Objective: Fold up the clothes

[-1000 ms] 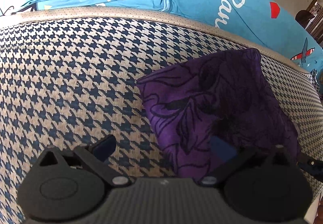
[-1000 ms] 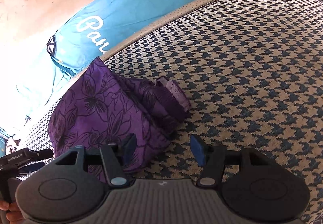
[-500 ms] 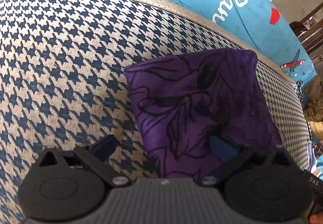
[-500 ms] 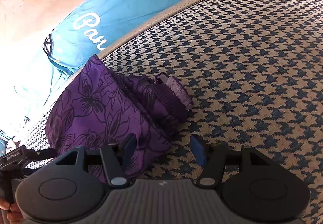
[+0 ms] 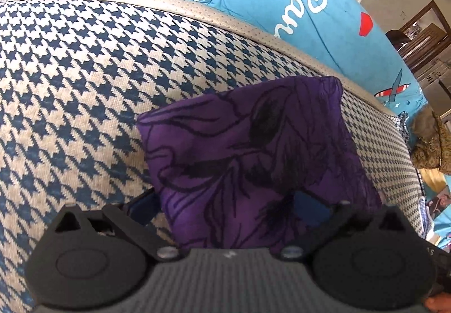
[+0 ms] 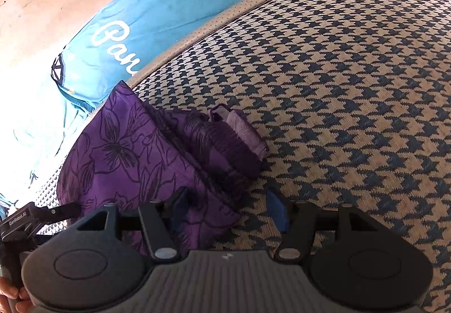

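The right claw (image 6: 227,211) stood open, its blue-padded fingers (image 6: 277,210) spread wide just above the houndstooth cover (image 6: 352,93). The folded purple floral garment (image 6: 132,155) lay on that cover, its near corner reaching in between the fingers, with the left pad over the cloth and the right pad over bare houndstooth. A paler ribbed band (image 6: 242,129) showed at the garment's right edge. Beyond lay a blue printed sheet (image 6: 174,5). At lower left the other claw (image 6: 42,215) was partly visible, held by a hand (image 6: 11,296).
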